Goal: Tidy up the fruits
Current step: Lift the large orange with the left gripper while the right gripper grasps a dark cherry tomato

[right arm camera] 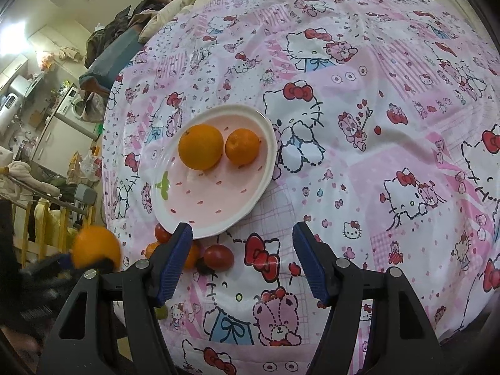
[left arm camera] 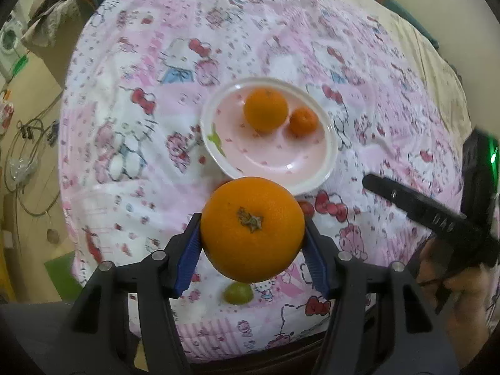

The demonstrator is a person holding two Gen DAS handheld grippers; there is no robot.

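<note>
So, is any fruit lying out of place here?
Yes. Two red tomatoes and a green grape lie loose on the bedsheet beside the plate, which holds only two oranges.

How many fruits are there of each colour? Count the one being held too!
Orange: 4: held orange, big orange and small one on the plate, one half hidden
Red: 2: tomatoes
Green: 1: grape
Total: 7

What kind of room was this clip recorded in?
Probably a small home bedroom: the plate sits on a bed's Hello Kitty sheet, clothes pile at one end, and a washing machine stands nearby.
</note>
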